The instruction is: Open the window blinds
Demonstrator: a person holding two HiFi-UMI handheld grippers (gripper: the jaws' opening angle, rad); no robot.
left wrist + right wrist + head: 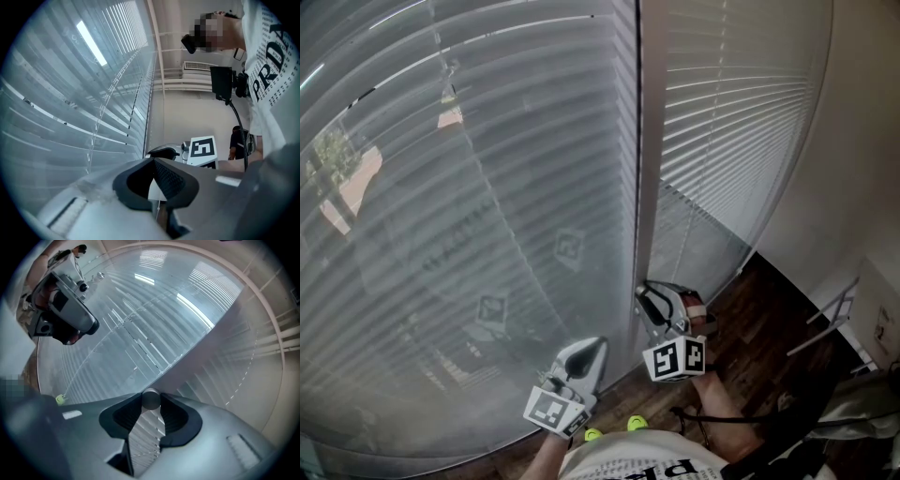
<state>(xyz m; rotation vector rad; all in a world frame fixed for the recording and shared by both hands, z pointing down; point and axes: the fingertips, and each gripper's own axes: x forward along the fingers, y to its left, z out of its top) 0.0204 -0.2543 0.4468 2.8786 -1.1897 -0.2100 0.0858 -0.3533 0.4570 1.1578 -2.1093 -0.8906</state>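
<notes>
Blinds: wide slatted set across the big left pane, slats lying shut and overlapping. Trees and a pale building show only dimly through them. A second, narrower blind hangs right of the upright frame, slats also shut.

Wand: grey round rod seen end-on in the right gripper view, sitting between the jaw tips just in front of the frame.

Right gripper: low at the foot of the frame, jaws set fairly wide with a pad pressed to each side of the wand. Marker cube faces up.

Left gripper: just left of the right one and close to the big blinds, pointing at the slats. Jaw tips are together. A thin pale cord shows in the gap behind the tips in the left gripper view; cannot tell if it is pinched.

Shirt: white with small black print and large black letters "PRD", the rest cut off.

Floor: dark wood boards, right of the frame.
</notes>
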